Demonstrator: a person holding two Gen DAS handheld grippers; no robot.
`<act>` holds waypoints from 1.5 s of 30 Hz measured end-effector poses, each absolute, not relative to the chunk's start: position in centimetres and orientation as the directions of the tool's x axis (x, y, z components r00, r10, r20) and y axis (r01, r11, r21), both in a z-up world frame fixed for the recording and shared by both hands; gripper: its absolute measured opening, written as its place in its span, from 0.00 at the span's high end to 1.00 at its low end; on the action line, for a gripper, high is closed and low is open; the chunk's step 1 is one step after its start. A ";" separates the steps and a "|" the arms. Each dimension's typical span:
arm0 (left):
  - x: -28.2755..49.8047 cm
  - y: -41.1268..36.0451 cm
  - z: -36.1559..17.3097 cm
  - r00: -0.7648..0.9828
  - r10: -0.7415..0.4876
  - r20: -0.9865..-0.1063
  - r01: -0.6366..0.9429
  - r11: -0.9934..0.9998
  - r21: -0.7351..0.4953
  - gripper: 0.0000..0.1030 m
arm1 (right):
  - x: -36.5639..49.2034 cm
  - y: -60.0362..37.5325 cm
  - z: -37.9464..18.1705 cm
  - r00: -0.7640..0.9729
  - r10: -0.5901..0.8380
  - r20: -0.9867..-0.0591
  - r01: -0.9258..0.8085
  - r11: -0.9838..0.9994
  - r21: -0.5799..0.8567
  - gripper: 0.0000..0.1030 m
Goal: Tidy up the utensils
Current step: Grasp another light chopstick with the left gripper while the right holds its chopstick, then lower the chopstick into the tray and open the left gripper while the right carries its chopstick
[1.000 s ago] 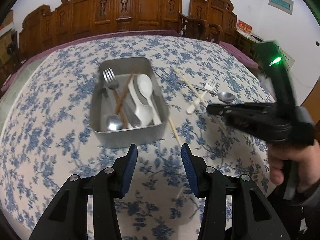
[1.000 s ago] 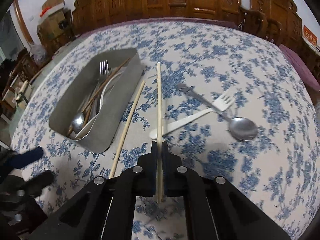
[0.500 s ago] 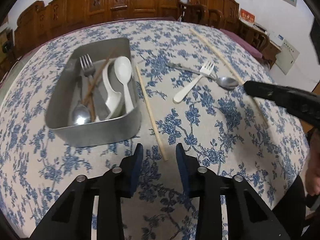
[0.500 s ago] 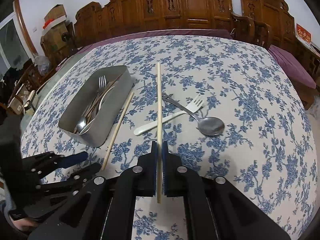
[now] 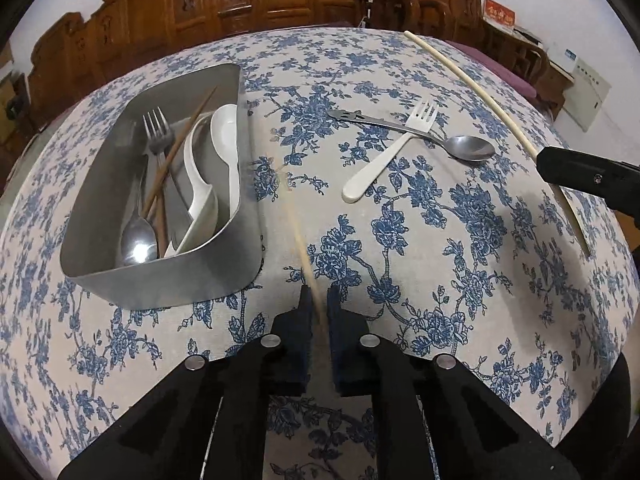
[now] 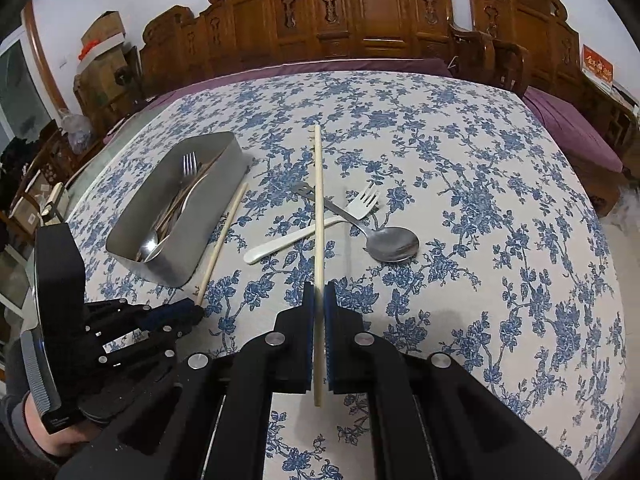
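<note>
My left gripper (image 5: pixel 318 300) is shut on the near end of a pale chopstick (image 5: pixel 294 220) that lies beside a metal tray (image 5: pixel 168 284); it also shows in the right wrist view (image 6: pixel 222 236). My right gripper (image 6: pixel 318 292) is shut on a second pale chopstick (image 6: pixel 318 200) and holds it above the table; that one shows at the right of the left wrist view (image 5: pixel 480 92). The tray (image 6: pixel 188 236) holds a fork, spoons and brown chopsticks. A white fork (image 5: pixel 384 160) and a steel spoon (image 5: pixel 468 148) lie crossed on the floral tablecloth.
The round table has a blue floral cloth (image 6: pixel 480 200). Carved wooden chairs (image 6: pixel 360 12) stand behind it. The left gripper body (image 6: pixel 120 320) shows at the lower left of the right wrist view.
My left gripper has moved down to the chopstick beside the tray and shut on its near end. My right gripper has lifted its chopstick higher above the table.
</note>
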State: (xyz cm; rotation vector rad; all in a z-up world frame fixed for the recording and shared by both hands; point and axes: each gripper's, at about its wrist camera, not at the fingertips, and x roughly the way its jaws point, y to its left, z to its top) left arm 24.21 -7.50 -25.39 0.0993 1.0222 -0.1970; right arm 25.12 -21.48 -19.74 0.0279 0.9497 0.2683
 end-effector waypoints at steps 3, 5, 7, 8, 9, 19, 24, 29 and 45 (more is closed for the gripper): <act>24.0 -7.3 -25.3 0.494 -0.134 -0.859 0.215 0.976 -0.028 0.96 | 25.0 -21.4 -19.8 0.551 0.237 -0.800 -0.213 0.967 0.140 0.94; 23.8 -7.2 -25.0 0.494 -0.147 -0.857 0.224 0.974 -0.038 0.96 | 24.8 -21.3 -19.8 0.552 0.236 -0.800 -0.212 0.967 0.140 0.94; 23.2 -7.2 -24.4 0.507 -0.148 -0.849 0.230 0.973 -0.032 0.96 | 24.7 -21.2 -19.7 0.553 0.239 -0.798 -0.211 0.967 0.143 0.94; 23.1 -7.2 -24.0 0.514 -0.152 -0.844 0.231 0.972 -0.034 0.96 | 24.6 -21.1 -19.6 0.554 0.239 -0.797 -0.211 0.967 0.144 0.94; 22.9 -7.1 -23.5 0.522 -0.158 -0.838 0.234 0.972 -0.038 0.96 | 24.6 -21.1 -19.5 0.556 0.240 -0.796 -0.211 0.967 0.145 0.94; 22.3 -6.2 -19.2 0.593 -0.190 -0.782 0.240 0.969 -0.054 0.96 | 24.5 -20.5 -17.8 0.579 0.260 -0.773 -0.220 0.962 0.159 0.94; 22.6 -4.9 -17.5 0.621 -0.197 -0.759 0.227 0.972 -0.066 0.96 | 24.8 -20.0 -17.4 0.583 0.267 -0.767 -0.225 0.961 0.163 0.94; 23.1 -2.8 -16.5 0.640 -0.186 -0.746 0.200 0.977 -0.073 0.96 | 25.2 -19.2 -17.1 0.584 0.273 -0.764 -0.236 0.958 0.162 0.94; 24.9 2.7 -18.1 0.599 -0.131 -0.790 0.128 0.989 -0.067 0.96 | 26.0 -15.2 -17.3 0.566 0.300 -0.768 -0.294 0.944 0.152 0.94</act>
